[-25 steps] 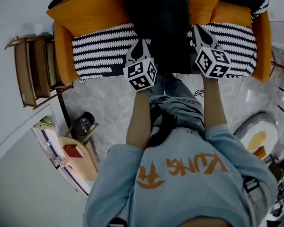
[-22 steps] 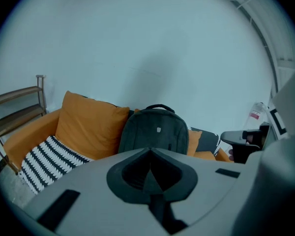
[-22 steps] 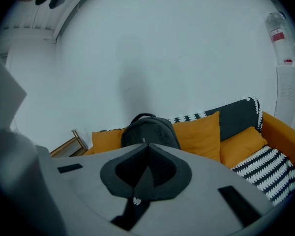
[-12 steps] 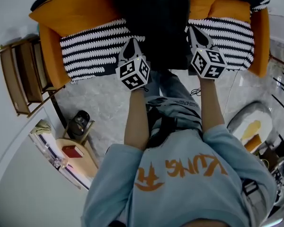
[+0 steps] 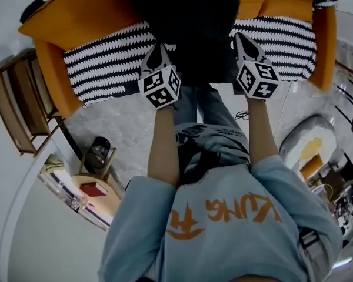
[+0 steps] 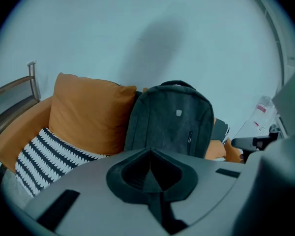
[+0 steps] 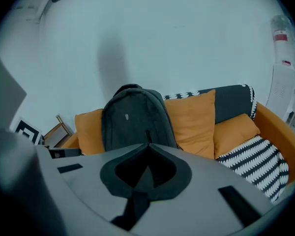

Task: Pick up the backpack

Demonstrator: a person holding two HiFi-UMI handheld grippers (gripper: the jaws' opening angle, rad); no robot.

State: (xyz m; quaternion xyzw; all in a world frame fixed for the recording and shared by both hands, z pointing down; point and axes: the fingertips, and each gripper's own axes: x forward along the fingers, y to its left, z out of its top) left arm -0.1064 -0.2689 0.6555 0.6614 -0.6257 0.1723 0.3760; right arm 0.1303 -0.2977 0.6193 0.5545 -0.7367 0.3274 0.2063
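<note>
A dark grey backpack stands upright on the orange sofa, leaning against the back cushions; it also fills the middle of the left gripper view and the right gripper view. My left gripper is shut and empty, hovering over the striped seat just left of the backpack's lower corner. The right gripper, also shut with nothing in it, hovers at the backpack's lower right side. Neither visibly touches the bag. Both pairs of jaws, left and right, meet tip to tip.
A black-and-white striped cover lies on the sofa seat, with orange cushions either side of the bag. A wooden rack stands left of the sofa. On the marble floor are a dark pot and a low stand.
Both grippers have sunk lower in front of the sofa and drawn closer to the backpack's sides. Both stay shut.
</note>
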